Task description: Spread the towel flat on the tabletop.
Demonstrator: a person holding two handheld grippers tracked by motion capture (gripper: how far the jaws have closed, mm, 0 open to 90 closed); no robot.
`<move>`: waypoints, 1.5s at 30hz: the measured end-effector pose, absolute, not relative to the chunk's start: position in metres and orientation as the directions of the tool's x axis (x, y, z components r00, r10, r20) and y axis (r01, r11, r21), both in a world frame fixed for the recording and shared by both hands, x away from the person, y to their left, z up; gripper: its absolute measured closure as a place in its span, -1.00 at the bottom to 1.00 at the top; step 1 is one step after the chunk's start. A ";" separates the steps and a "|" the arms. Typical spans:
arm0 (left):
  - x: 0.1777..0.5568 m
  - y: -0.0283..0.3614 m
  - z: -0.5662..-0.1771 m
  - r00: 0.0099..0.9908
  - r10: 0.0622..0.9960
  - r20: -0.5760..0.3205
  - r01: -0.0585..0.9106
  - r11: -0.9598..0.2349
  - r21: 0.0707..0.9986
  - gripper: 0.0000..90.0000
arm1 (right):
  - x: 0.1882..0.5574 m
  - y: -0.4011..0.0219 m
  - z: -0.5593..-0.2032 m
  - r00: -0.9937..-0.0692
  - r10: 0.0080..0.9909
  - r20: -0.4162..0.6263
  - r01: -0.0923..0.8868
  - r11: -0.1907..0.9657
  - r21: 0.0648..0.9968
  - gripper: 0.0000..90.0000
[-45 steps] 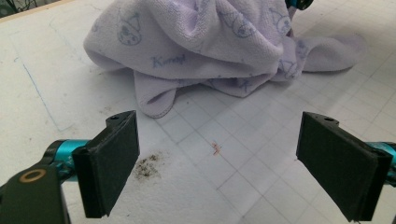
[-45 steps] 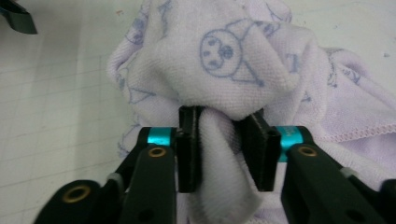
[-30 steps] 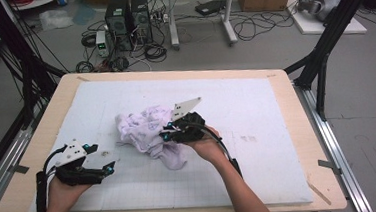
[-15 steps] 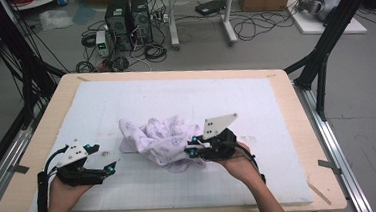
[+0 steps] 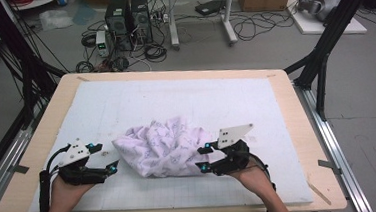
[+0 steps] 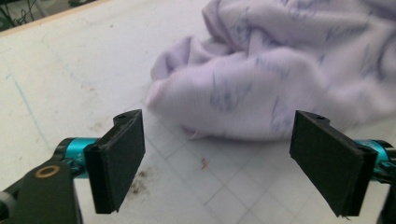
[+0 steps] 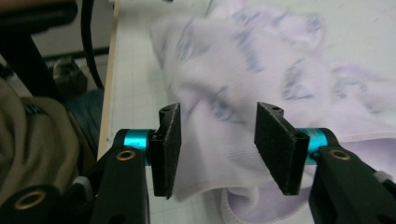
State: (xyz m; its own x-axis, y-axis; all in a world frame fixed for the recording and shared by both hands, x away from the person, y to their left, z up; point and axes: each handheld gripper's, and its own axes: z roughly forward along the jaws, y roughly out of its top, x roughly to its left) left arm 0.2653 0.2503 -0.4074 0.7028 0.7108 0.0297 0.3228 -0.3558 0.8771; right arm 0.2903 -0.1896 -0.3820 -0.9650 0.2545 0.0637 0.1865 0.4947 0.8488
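Cloth [image 5: 166, 147] dragged nearer, crumpled pale lilac heap, blue print, on mat [image 5: 126, 105]

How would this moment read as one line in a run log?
left gripper: open, beside cloth | right gripper: jaws just opening, cloth edge between them | cloth: crumpled on mat

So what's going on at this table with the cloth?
A person is working a crumpled lilac garment on a white mat with a handheld gripper in each hand. The right gripper sits at the garment's right edge; its jaws have just been opening, with cloth between the pads but not pinched. The left gripper waits wide open just short of the garment's left end, holding nothing.
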 end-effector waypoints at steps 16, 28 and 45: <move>0.325 0.192 -0.424 0.803 0.596 -0.005 0.387 -0.514 0.765 0.21 | 0.334 -0.144 -0.407 -0.952 0.291 0.098 0.252 0.560 0.789 0.43; 0.294 0.201 -0.420 0.845 0.535 -0.003 0.345 -0.541 0.767 0.79 | 0.296 -0.186 -0.404 -0.965 0.251 0.069 0.205 0.567 0.798 0.91; 0.262 0.217 -0.409 0.840 0.542 -0.009 0.334 -0.504 0.797 0.16 | 0.247 -0.225 -0.389 -0.955 0.274 0.115 0.247 0.516 0.820 0.49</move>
State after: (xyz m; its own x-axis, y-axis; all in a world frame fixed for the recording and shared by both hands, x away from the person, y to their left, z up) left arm 0.2622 0.2175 -0.4091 0.8401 0.5423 -0.0089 0.3338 -0.5040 0.7966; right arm 0.2474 -0.2245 -0.3890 -0.9548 0.2740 0.1150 0.2469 0.5161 0.8202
